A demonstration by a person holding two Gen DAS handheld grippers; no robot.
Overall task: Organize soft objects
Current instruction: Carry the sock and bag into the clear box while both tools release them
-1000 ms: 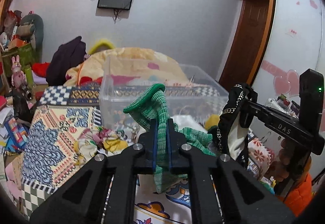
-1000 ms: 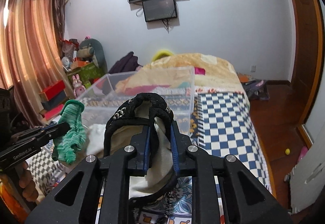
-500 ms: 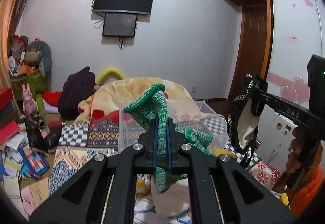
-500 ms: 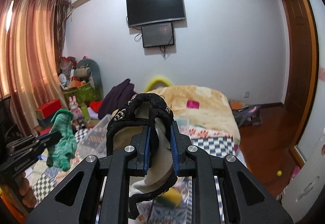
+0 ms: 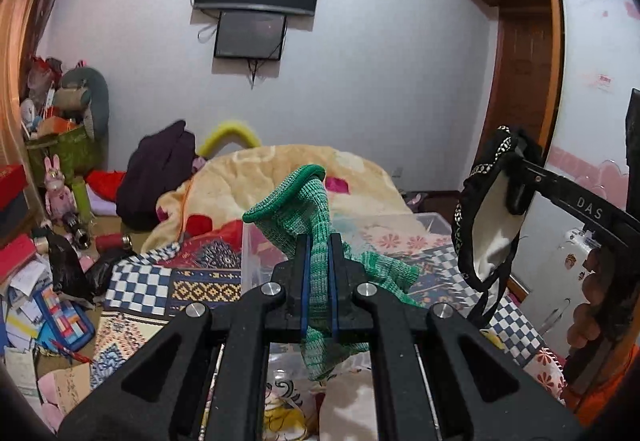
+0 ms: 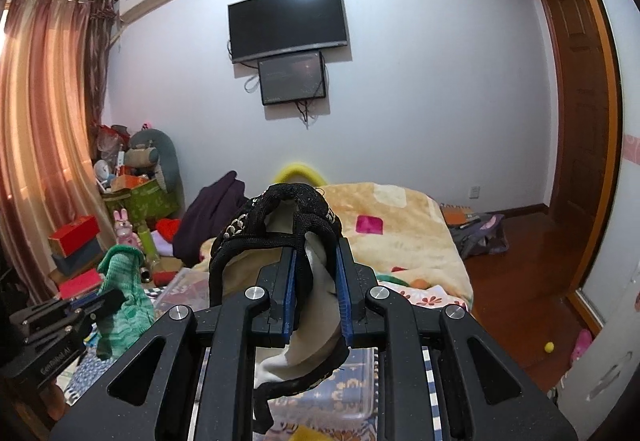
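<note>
Since a second earlier both hand-held grippers had risen and tilted up, so the clear bin (image 5: 404, 229) dropped from filling the view to sitting low on the bed (image 5: 280, 177). The left hand-held gripper (image 5: 318, 281) stayed clamped on the green sock (image 5: 304, 209), the right hand-held gripper (image 6: 316, 293) on the black-and-cream garment (image 6: 280, 217), both hanging lengthwise downward. The bin lay below and ahead, roughly between them; its inside was mostly hidden behind the fingers.

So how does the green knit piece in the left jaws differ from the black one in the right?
The green knit piece is one colour, ribbed and thick; the black piece has a cream lining and patterned trim. The green one stands up stiffly above its jaws, while the black one loops and dangles a strap. Both are pinched and held in the air.
</note>
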